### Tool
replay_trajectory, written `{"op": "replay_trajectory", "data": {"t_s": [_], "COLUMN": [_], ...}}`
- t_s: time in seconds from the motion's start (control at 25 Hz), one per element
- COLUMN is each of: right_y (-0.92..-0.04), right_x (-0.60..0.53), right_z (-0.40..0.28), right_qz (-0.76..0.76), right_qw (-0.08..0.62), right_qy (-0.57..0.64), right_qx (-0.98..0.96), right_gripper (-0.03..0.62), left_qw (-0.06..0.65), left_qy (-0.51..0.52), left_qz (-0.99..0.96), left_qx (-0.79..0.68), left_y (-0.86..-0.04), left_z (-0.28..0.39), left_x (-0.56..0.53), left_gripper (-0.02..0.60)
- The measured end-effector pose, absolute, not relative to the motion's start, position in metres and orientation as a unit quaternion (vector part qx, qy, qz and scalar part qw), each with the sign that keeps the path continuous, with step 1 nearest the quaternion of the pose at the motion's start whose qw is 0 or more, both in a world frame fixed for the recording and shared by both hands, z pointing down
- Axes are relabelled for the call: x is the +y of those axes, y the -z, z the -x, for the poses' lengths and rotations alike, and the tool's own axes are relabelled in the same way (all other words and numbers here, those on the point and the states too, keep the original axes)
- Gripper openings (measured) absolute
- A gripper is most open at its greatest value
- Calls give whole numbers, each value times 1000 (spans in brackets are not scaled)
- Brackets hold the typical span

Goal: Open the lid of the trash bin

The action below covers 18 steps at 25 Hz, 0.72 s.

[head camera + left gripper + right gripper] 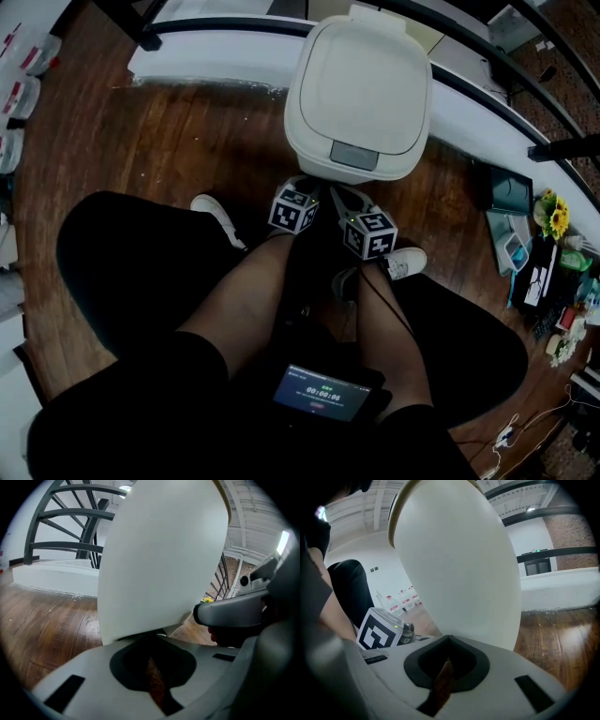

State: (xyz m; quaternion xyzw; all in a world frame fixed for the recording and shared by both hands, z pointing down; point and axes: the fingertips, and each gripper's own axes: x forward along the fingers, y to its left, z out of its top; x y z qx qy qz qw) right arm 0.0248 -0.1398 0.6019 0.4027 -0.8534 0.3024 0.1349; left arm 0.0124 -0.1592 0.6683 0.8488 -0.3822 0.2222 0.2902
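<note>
A: Where is the trash bin (314,150) standing?

B: At twelve o'clock in the head view, just in front of the white ledge (216,66), with its lid (361,84) lying down flat. Bare wood floor (141,141) is lying open at its nine o'clock. Clutter (553,253) is crowding the three o'clock side.

A: And the claws?

B: The left gripper (302,186) and right gripper (345,197) are pointing at the bin's foot, between two shoes (217,217). Each gripper view is showing its jaws drawn together to a thin slit, holding nothing.

A: Is anything showing in one view only?

B: The right gripper view is catching the left gripper's marker cube (379,631) at nine o'clock. Only the head view is showing the lid's top.
</note>
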Motion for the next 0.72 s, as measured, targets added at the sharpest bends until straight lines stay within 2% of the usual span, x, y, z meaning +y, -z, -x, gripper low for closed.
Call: {"op": "replay_trajectory", "data": {"t_s": [0.72], "right_y": [-630], "right_x": [-152], "right_z": [-40], "right_qz": [-401], "right_qw": [177], "right_qy": [-327], "right_qx": [-837], "right_gripper": [18], "left_qw": [302], "left_qy": [-258], "left_qz": [-846], "left_qx": [-356], "left_y": [-706], "left_z": [-38], "left_x": [-177], "left_gripper": [35]}}
